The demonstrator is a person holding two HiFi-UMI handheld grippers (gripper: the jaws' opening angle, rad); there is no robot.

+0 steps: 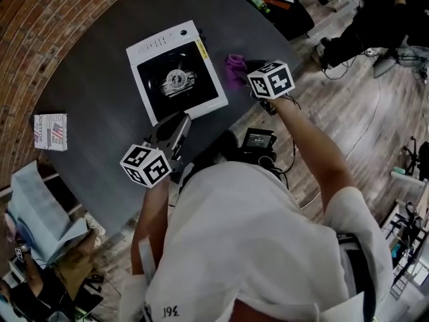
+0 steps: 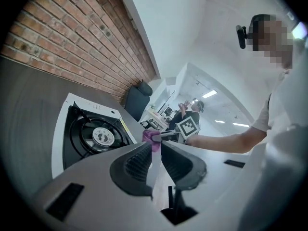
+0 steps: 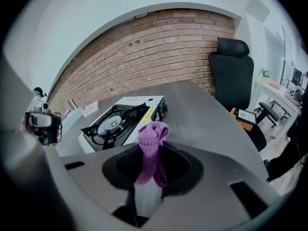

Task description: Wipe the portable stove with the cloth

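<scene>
While a small box (image 1: 51, 131) lies far off to the left of both sets of fingers, the left gripper (image 1: 181, 121) is held low over the dark surface (image 1: 100, 113). Its fingers (image 2: 136, 163) are only a thin gap apart and hold nothing. The stove (image 1: 175, 79) sits flat just past their tips. It is white with a black top and a round burner in the middle, and it looks bare.

To the right of the left fingers and further out is the cloth (image 1: 234, 69). It is purple and bunched up. The right gripper (image 1: 244, 68) has it. In the right gripper view the fingers (image 3: 174, 170) are closed on the cloth (image 3: 153, 138), which sticks up past their tips in a soft lump, with one end hanging down between them. From these fingers the stove (image 3: 120, 119) is ahead and a bit to the left. The cloth is near the stove's side but not on it. A black chair (image 3: 230, 76) stands ahead and to the right of the right fingers.
</scene>
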